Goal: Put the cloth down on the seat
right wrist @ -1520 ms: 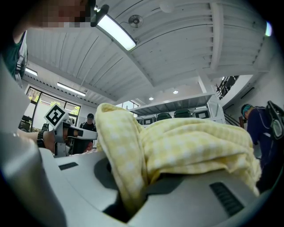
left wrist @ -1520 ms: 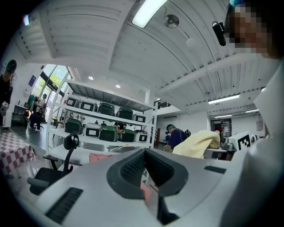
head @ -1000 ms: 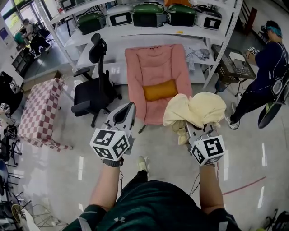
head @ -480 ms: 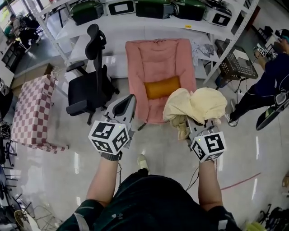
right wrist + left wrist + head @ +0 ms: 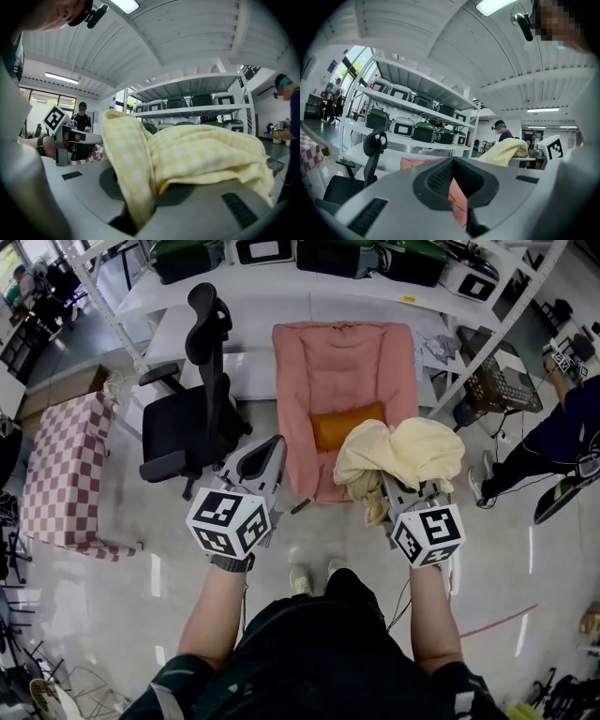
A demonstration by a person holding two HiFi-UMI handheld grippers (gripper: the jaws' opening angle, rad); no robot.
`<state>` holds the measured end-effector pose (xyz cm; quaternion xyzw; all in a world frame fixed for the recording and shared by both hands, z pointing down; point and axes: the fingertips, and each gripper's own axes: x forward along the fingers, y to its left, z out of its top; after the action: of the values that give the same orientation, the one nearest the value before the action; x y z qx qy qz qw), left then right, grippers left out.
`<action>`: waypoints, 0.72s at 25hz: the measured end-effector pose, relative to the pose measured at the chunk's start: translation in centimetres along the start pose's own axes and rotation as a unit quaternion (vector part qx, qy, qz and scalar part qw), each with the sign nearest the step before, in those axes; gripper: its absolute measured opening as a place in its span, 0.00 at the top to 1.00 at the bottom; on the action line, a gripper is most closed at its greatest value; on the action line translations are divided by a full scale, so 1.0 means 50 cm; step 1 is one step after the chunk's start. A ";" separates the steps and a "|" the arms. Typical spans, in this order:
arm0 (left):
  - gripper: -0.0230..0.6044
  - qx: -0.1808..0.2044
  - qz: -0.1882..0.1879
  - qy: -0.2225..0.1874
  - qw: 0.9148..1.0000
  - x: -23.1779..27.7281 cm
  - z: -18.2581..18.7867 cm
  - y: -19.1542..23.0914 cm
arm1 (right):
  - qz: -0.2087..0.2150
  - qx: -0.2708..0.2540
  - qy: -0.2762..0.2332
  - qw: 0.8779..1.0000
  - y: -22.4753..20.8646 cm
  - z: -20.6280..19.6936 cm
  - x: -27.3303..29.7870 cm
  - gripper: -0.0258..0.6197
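Note:
The seat (image 5: 342,381) is a pink padded floor chair with an orange cushion (image 5: 347,426), standing on the floor straight ahead below the shelves. A pale yellow checked cloth (image 5: 403,456) is bunched over my right gripper (image 5: 398,488), which is shut on it just right of the seat's front edge. In the right gripper view the cloth (image 5: 187,154) drapes over both jaws and hangs down into the gap between them, hiding the tips of my right gripper (image 5: 140,206). My left gripper (image 5: 265,457) is held left of the seat, shut and holding nothing; my left gripper (image 5: 458,199) shows pink seat (image 5: 457,194) beyond it.
A black office chair (image 5: 192,418) stands just left of the seat. A red-and-white checked bench (image 5: 66,474) is at the far left. White shelving (image 5: 281,292) with green-lidded boxes runs behind. A person (image 5: 562,427) and a wire basket (image 5: 502,381) are at the right.
The view has shifted a little closer to the seat. Both grippers keep their pose, and the cloth stays in the right one.

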<state>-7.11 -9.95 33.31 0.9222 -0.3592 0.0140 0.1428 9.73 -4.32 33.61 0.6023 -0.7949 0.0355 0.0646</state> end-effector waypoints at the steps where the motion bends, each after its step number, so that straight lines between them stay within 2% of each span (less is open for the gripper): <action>1: 0.95 0.000 0.002 0.002 1.000 0.007 0.000 0.010 | 0.000 -0.002 0.004 1.000 -0.003 -0.004 0.016 0.85; 9: 0.96 -0.012 0.029 0.019 0.999 0.078 -0.024 0.091 | 0.013 0.004 0.049 0.999 -0.060 -0.070 0.161 0.85; 18: 0.95 -0.033 0.071 0.020 0.997 0.249 -0.059 0.229 | 0.071 -0.021 0.109 0.991 -0.135 -0.169 0.407 0.85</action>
<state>-5.28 -25.36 40.65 0.8885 -0.4215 0.0306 0.1789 11.33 -24.40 44.77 0.5350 -0.8246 0.0888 0.1608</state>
